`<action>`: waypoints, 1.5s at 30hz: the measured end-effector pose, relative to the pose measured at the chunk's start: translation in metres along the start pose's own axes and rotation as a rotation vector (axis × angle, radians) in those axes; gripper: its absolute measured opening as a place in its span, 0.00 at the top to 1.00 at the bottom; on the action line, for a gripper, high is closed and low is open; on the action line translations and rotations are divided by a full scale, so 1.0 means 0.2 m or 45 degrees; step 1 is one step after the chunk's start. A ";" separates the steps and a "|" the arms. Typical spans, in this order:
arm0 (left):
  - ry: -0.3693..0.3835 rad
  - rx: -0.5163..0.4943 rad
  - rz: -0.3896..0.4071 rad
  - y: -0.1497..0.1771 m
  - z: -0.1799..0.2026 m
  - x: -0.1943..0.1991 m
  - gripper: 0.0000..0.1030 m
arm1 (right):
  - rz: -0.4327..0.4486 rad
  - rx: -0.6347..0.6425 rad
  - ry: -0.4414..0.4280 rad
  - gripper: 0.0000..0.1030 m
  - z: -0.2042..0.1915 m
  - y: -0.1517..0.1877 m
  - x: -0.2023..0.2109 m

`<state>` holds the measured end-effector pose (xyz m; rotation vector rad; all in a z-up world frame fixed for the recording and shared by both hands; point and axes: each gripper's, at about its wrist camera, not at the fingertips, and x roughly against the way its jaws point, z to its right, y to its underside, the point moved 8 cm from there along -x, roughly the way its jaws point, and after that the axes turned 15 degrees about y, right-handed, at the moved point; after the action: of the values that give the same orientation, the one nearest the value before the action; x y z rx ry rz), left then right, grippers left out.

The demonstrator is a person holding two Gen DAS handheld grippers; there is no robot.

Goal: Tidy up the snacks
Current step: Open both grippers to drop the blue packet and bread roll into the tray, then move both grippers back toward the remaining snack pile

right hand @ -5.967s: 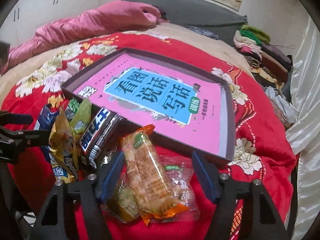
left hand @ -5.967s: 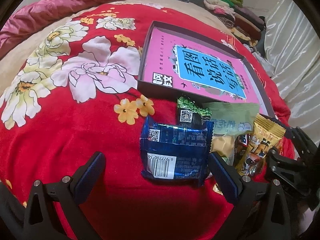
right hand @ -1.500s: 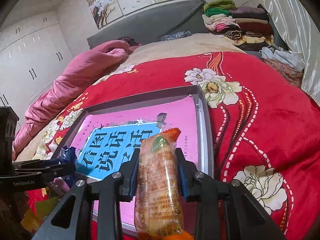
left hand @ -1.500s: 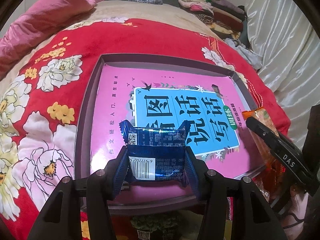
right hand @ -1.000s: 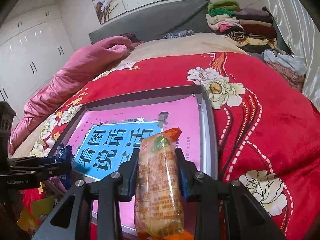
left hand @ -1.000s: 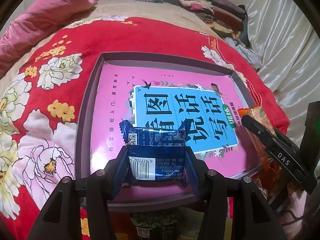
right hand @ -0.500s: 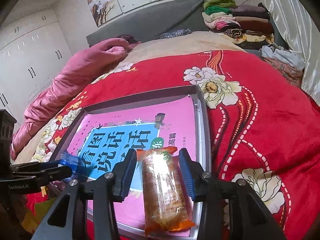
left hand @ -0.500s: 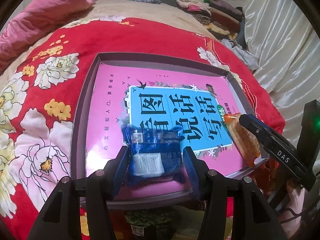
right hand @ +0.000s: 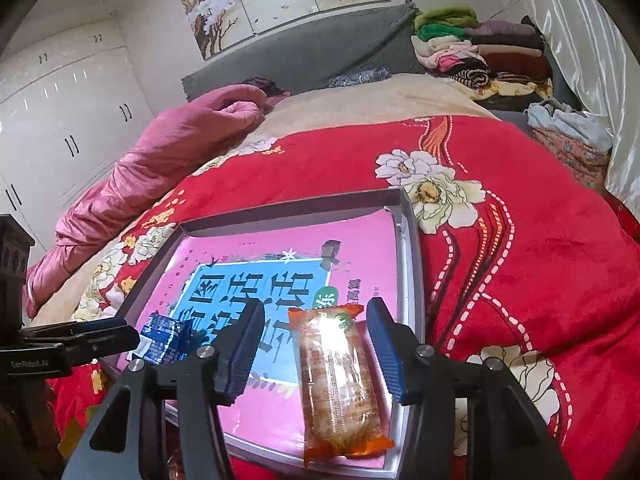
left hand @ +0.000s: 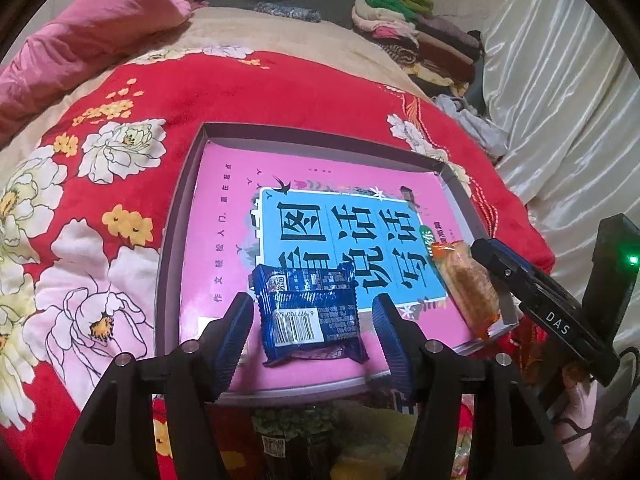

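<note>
Inside the tray (left hand: 176, 240): blue packet (left hand: 310, 316) at 6 o'clock, orange packet (right hand: 336, 380) at 4; left gripper (left hand: 312, 332) and right gripper (right hand: 316, 348) had just let go, jaws wide; two snacks filed.

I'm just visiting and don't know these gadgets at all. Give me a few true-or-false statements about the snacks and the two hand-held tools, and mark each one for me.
1. The blue packet lies in the tray. True.
2. The left tool is clamped on the blue packet. False: its fingers stand apart, one on each side of the packet, with a gap.
3. The orange packet lies near the tray's right wall. True.
4. The right tool is lifting the orange packet above the bed. False: it is open and the packet lies in the tray.
5. The tray sits on a plain white sheet. False: it sits on a red flowered blanket.
</note>
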<state>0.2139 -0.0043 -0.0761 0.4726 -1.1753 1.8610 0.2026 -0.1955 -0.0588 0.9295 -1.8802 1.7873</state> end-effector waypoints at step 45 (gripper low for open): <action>0.018 -0.036 0.117 0.09 0.03 0.32 0.24 | 0.237 0.182 -0.046 0.24 -0.18 0.06 0.45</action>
<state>0.1637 0.0164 -0.0387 0.3953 -1.2305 1.9199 0.1256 -0.1781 -0.0028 0.8645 -1.9368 2.0499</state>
